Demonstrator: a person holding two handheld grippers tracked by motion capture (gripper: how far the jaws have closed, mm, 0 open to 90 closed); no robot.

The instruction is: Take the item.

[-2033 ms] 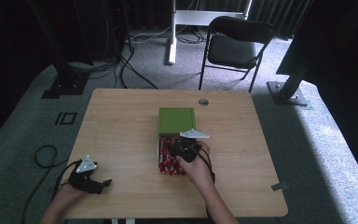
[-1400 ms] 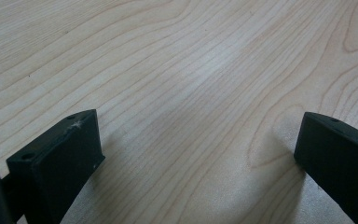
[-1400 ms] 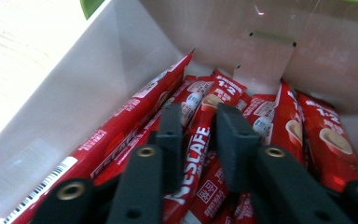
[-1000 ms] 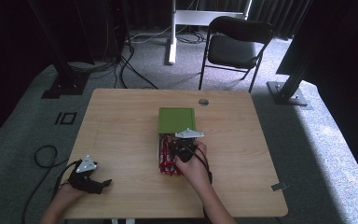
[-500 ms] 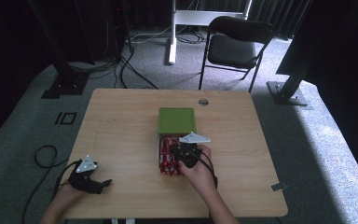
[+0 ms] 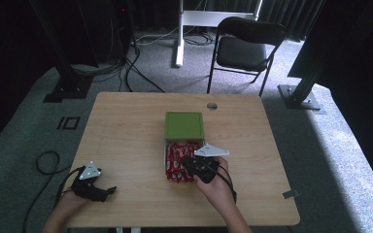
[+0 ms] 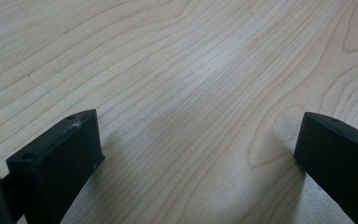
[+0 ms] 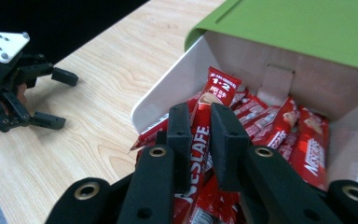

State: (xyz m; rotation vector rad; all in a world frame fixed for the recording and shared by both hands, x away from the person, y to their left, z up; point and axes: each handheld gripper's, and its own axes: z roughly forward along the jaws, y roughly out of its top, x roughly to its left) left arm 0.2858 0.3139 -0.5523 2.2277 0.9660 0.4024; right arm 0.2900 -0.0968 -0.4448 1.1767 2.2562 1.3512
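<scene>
At the middle of the wooden table (image 6: pixel 126 126), a white box (image 8: pixel 168 88) with a green lid (image 6: pixel 184 125) lies full of red Nescafe sachets. The right gripper (image 8: pixel 199 135) has its jaws pinched narrowly on one red sachet (image 8: pixel 214 93), which stands up above the heap at the box's mouth. Well apart, by the near left corner, the left gripper (image 6: pixel 102 191) rests on bare wood, jaws spread wide and holding nothing.

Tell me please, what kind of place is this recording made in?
Probably a studio or lab set up for recording, not a home. A bare wooden table stands on grey carpet among black metal stands, dark curtains and loose floor cables, with a folding chair behind.
</scene>
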